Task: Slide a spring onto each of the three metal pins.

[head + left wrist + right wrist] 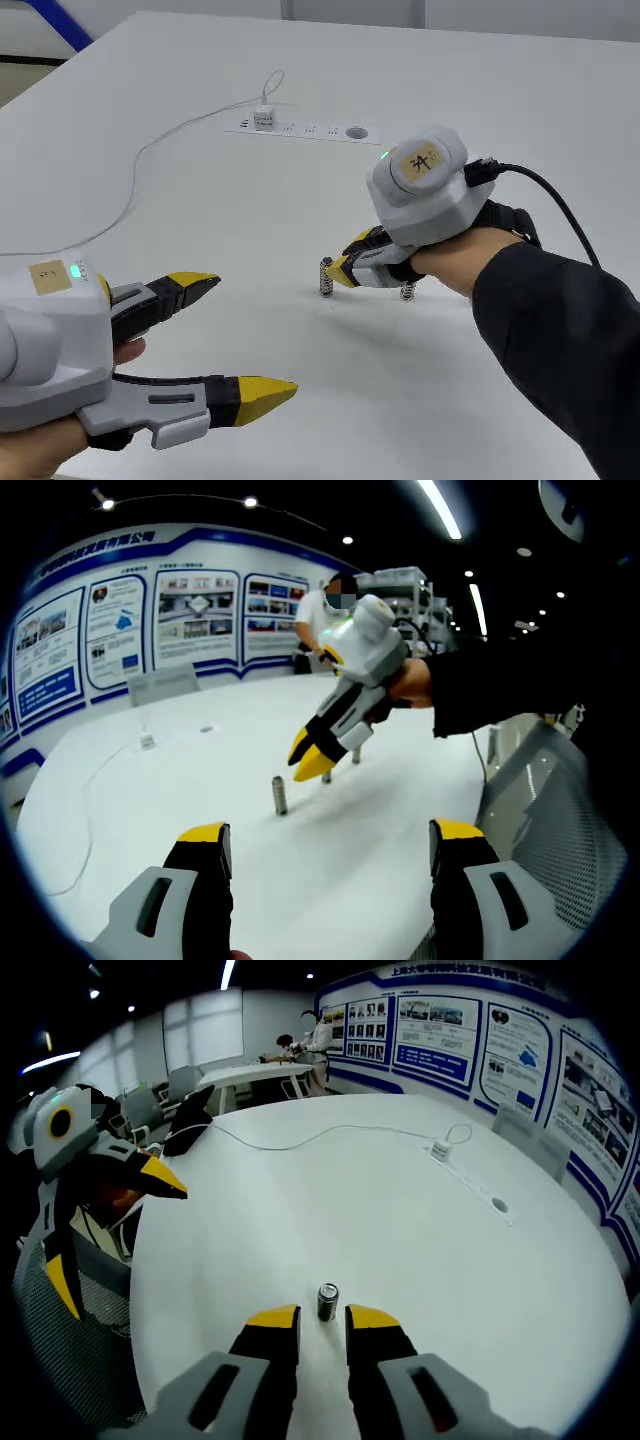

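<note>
Tabletop (300,390), white and broad, seen from above by the person working at it. Near and to the left, the left gripper (252,333) hovers over the surface, its yellow-tipped jaws spread wide with nothing between them. Farther off and to the right, a hand (450,262) in a dark sleeve (560,330) holds the right gripper (340,272) low, tips angled down at the table. Its jaws stand close with only a narrow gap, and nothing shows between them. Just beyond those tips stands a short metal pin (328,1301) wrapped in a spring (326,277) (coils run along its length). A second pin (407,291), also coiled, stands to the right under the hand. A third pin (326,777) stands between them; whether it carries a spring I cannot tell. Far across the table lie a power strip (300,129) and a white cable (140,160).
</note>
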Tool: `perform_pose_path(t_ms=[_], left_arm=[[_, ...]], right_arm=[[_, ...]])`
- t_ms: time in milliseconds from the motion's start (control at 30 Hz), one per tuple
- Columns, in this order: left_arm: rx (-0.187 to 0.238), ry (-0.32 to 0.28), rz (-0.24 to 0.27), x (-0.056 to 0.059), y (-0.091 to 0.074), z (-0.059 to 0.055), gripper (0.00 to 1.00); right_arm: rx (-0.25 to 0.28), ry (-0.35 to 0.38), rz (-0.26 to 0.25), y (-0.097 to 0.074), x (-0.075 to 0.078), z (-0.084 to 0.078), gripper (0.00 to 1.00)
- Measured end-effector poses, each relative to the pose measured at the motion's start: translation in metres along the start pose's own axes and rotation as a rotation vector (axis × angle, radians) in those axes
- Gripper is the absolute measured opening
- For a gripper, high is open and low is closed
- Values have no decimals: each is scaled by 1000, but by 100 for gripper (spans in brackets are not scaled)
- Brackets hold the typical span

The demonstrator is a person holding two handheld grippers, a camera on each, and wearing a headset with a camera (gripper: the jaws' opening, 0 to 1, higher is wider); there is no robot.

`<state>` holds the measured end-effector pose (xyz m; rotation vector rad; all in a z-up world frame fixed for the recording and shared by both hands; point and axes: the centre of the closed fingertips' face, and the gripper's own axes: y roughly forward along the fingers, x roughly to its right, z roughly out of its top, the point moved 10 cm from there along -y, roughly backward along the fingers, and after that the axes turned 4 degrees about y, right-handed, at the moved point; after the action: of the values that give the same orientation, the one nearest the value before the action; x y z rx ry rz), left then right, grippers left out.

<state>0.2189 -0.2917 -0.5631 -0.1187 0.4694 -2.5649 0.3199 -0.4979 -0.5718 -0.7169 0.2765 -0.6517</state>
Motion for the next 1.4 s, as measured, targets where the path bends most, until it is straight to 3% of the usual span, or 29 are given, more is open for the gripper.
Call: perform_pose_path(t_ms=[667,1400], left_arm=[[-17,5,-9,-1,1,0,83],[-29,14,-21,-4,5,2,83]], right_arm=[[44,21,-36,-50,-4,-42,22],[120,121,-172,-116,23,-92,27]])
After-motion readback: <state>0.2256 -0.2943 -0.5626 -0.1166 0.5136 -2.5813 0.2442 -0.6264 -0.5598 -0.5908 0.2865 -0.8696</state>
